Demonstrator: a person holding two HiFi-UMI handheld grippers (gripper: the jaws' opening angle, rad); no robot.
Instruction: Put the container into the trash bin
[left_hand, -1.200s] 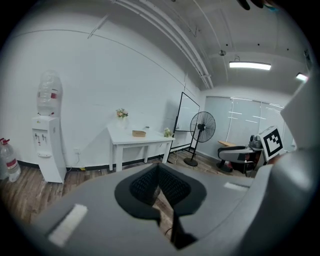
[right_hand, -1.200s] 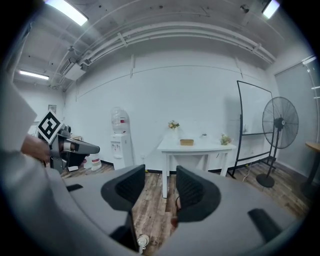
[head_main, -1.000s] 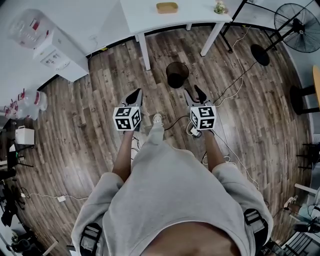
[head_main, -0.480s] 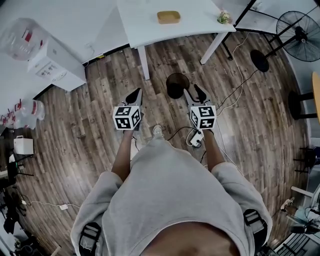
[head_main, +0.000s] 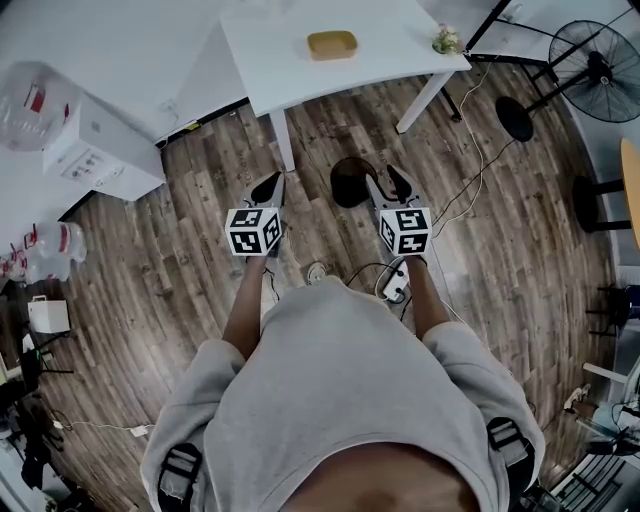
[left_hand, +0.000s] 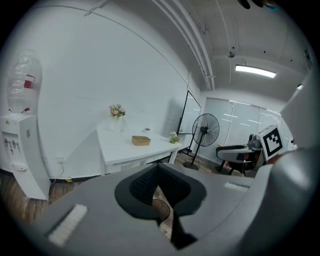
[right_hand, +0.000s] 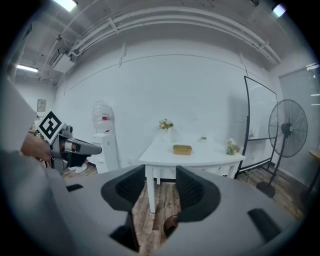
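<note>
A tan shallow container (head_main: 332, 44) lies on the white table (head_main: 290, 70) ahead; it also shows in the left gripper view (left_hand: 141, 140) and the right gripper view (right_hand: 182, 149). A black round trash bin (head_main: 348, 183) stands on the wood floor in front of the table, between my two grippers. My left gripper (head_main: 266, 188) is held out over the floor to the bin's left, jaws together and empty (left_hand: 159, 172). My right gripper (head_main: 388, 186) hangs just right of the bin, jaws apart with nothing between them (right_hand: 160, 185). Both are well short of the container.
A small plant (head_main: 445, 40) sits at the table's right corner and a flower vase (right_hand: 166, 125) at its back. A water dispenser (head_main: 95, 145) stands left, a floor fan (head_main: 600, 60) right. A power strip (head_main: 395, 287) with cables lies on the floor by my feet.
The person has walked forward: the table and the bin have come closer, and both grippers now flank the bin. Neither gripper's jaws have changed.
</note>
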